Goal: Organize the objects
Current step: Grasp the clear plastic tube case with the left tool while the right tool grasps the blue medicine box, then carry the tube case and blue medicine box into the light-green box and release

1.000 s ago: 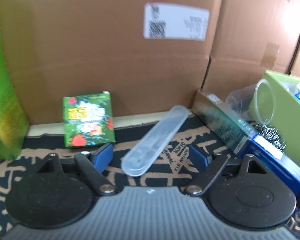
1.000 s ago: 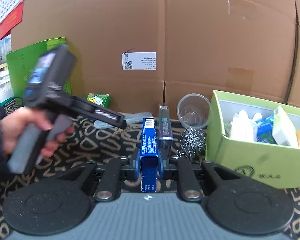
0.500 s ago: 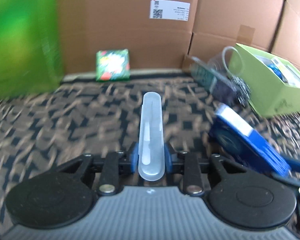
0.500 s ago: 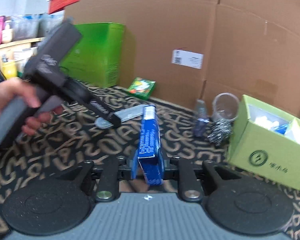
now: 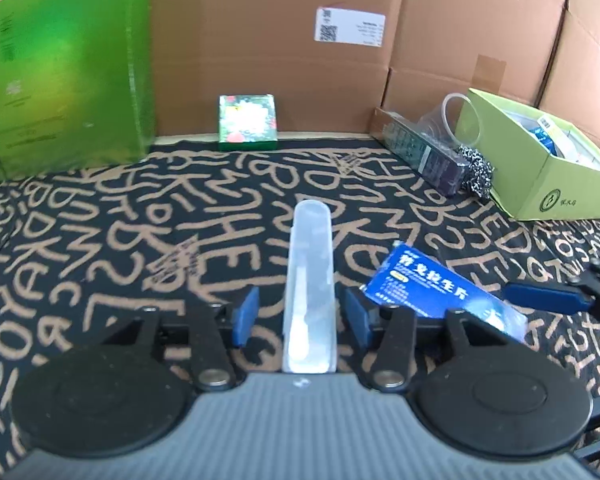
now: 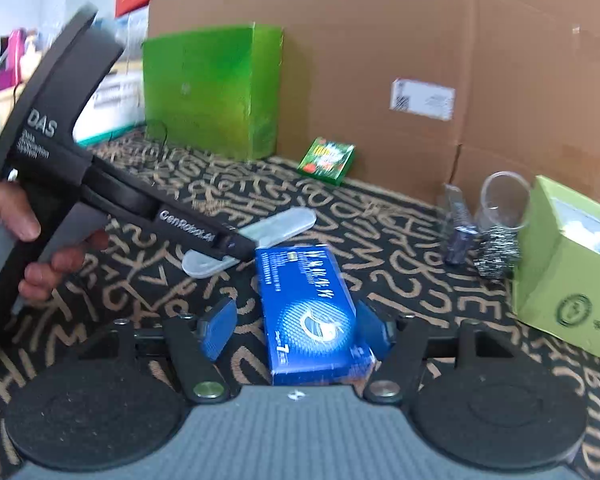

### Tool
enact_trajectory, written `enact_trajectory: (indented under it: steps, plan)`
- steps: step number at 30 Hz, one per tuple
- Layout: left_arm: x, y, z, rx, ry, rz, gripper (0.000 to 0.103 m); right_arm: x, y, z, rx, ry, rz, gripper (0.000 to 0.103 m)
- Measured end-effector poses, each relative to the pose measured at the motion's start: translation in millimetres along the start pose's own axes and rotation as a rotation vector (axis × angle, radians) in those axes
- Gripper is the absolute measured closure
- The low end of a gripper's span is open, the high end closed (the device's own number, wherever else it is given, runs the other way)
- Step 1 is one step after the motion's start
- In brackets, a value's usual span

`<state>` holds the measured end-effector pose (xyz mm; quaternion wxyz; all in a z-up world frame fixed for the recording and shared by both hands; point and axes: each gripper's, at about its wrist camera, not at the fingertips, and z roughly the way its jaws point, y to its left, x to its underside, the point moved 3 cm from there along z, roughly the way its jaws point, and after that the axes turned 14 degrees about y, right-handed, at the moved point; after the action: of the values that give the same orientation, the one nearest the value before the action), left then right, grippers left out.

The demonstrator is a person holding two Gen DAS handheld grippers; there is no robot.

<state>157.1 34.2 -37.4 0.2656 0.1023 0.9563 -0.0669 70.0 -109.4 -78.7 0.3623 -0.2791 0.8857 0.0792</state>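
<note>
A clear plastic case [image 5: 310,264] lies lengthwise on the patterned cloth between the pads of my left gripper [image 5: 300,316]. The jaws are opening, and a gap shows on each side of the case. A blue box [image 6: 308,312] lies flat on the cloth between the pads of my right gripper [image 6: 294,328], whose jaws are also opening; the left pad stands clear of it. In the left wrist view the blue box [image 5: 432,288] sits just right of the case. In the right wrist view a hand [image 6: 32,232] holds the left gripper [image 6: 228,242] over the case [image 6: 276,224].
Cardboard walls close off the back. A tall green box [image 5: 60,80] stands at the back left, with a small green packet [image 5: 247,122] against the wall. At the right are a dark long box [image 5: 420,152], a clear cup [image 5: 456,120], a steel scourer [image 5: 478,172] and an open light-green box [image 5: 540,176].
The left gripper closed on the case, drew it back to mid-cloth, then opened. The right gripper brought the upright blue box left beside the case, tipped it flat and opened.
</note>
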Motion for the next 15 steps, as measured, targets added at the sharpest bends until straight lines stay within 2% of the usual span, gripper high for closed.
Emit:
enact_trajectory:
  steps: [5, 8, 11, 15]
  plan:
    - [-10.1, -5.2, 11.1, -0.003, 0.007, 0.005, 0.049, -9.4, -8.4, 18.2, 0.006, 0.046, -0.006, 0.032]
    - [-12.3, -7.0, 14.5, -0.006, 0.008, 0.019, 0.048, -4.2, -14.5, 17.8, 0.004, 0.083, 0.042, 0.042]
    - [-13.0, -10.2, 16.3, -0.032, 0.009, 0.049, 0.052, 5.3, -21.4, 11.7, -0.02, 0.084, 0.104, 0.043]
    - [-14.0, -12.0, 17.5, -0.04, 0.009, 0.056, 0.05, 9.3, -20.6, 11.5, -0.007, 0.074, 0.111, 0.042]
